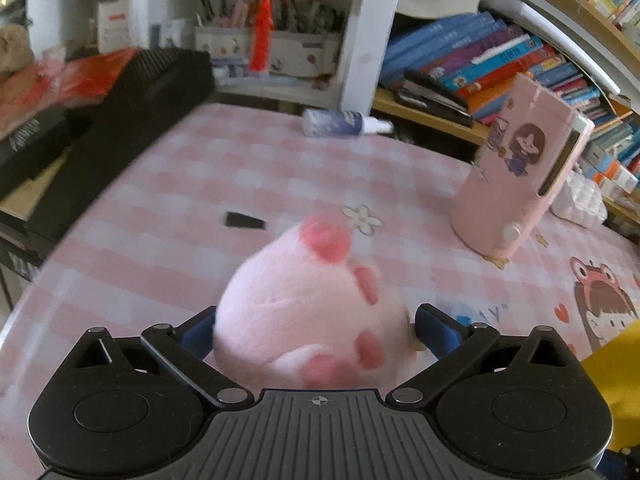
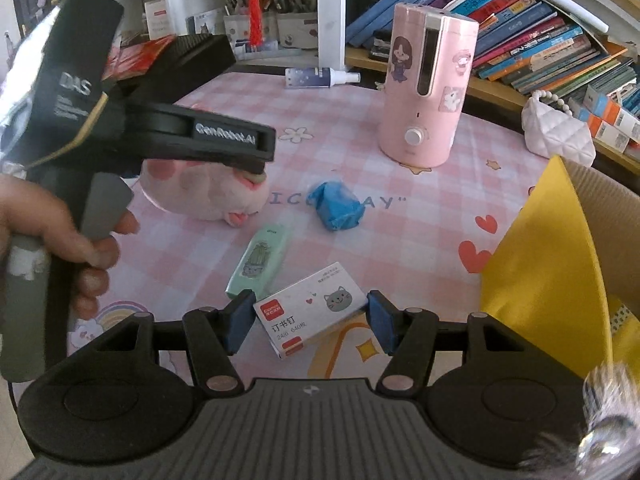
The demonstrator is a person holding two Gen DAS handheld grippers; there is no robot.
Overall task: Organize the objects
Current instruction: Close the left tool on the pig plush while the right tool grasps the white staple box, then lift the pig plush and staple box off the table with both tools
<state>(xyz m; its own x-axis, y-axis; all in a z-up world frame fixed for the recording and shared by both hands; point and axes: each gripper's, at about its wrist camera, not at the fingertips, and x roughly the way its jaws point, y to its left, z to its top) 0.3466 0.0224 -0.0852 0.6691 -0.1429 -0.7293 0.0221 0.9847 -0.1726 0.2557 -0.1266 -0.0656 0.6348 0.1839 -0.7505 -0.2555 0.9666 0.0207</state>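
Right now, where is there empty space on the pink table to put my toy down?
Bare cloth lies between the spray bottle at the back and the plush pig, and left of the pink humidifier. It is crowded near the front: blue wrapped lump, green case, staple box and yellow box sit close together.
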